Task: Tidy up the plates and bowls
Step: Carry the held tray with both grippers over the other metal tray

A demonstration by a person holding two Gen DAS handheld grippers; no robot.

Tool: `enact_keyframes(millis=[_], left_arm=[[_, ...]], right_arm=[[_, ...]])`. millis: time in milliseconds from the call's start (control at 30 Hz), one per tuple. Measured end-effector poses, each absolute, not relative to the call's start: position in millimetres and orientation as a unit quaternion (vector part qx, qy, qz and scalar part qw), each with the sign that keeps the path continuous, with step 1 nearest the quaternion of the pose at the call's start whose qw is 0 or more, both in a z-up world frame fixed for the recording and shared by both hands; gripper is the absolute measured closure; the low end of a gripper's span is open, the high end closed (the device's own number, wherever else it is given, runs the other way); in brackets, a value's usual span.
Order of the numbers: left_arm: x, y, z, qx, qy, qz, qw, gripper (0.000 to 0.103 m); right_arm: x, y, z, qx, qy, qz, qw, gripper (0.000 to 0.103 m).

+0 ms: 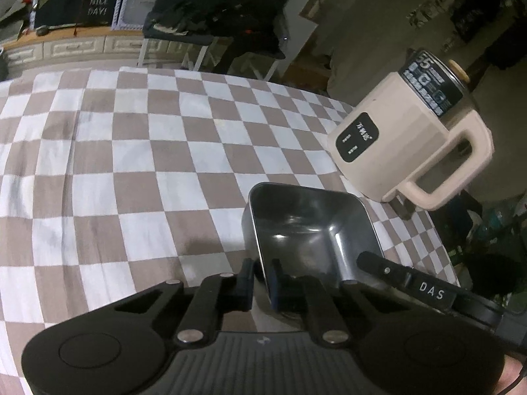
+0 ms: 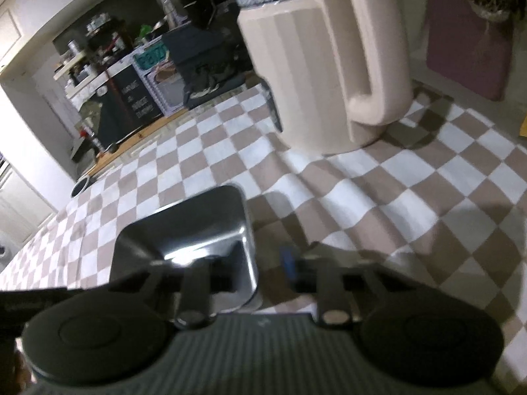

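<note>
A square dark metal bowl (image 1: 313,223) stands on the brown-and-white checked tablecloth (image 1: 131,164), close in front of both grippers. My left gripper (image 1: 260,275) is shut on the bowl's near left wall, one finger outside and one inside. A black finger (image 1: 372,260) of my right gripper reaches the bowl's right rim in this view. In the blurred right wrist view the same bowl (image 2: 184,227) lies lower left. There my right gripper (image 2: 263,268) pinches the bowl's right wall, its blue pad on the outside.
A cream electric kettle (image 1: 405,141) with a big handle stands just beyond the bowl to the right and looms in the right wrist view (image 2: 316,65). A chair piled with dark clothes (image 1: 214,10) stands past the table's far edge. A small round dish (image 2: 80,187) sits far left.
</note>
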State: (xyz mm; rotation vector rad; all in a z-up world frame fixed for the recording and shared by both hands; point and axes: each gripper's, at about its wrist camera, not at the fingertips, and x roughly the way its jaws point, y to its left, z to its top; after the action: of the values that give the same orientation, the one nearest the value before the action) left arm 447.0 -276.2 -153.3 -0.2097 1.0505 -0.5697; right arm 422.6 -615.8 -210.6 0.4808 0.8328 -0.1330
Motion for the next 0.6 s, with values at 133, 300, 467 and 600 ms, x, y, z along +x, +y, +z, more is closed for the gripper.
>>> enact_keyframes(millis=[133, 300, 467, 600], left_arm=[[439.8, -271.6, -136.0, -0.088, 0.476, -0.271, 0.832, 0.093], [420.3, -257.4, -98.0, -0.089, 0.443, -0.282, 0.847, 0.093], [387.9, -235.0, -58.7, -0.087, 0.414, -0.286, 0.860, 0.093], [356.2, -215.7, -37.5, -0.085, 0.404, -0.287, 0.864, 0.093]], right_arm=[[417.6, -608.9, -201.5, 0.211, 0.399, -0.047, 0.891, 0.095], [395.8, -604.8, -167.9, 0.212, 0.374, -0.023, 0.903, 0.095], [364.8, -595.8, -130.0, 0.224, 0.350, 0.003, 0.910, 0.095], [338.9, -584.8, -107.1, 0.220, 0.339, 0.026, 0.914, 0.095]])
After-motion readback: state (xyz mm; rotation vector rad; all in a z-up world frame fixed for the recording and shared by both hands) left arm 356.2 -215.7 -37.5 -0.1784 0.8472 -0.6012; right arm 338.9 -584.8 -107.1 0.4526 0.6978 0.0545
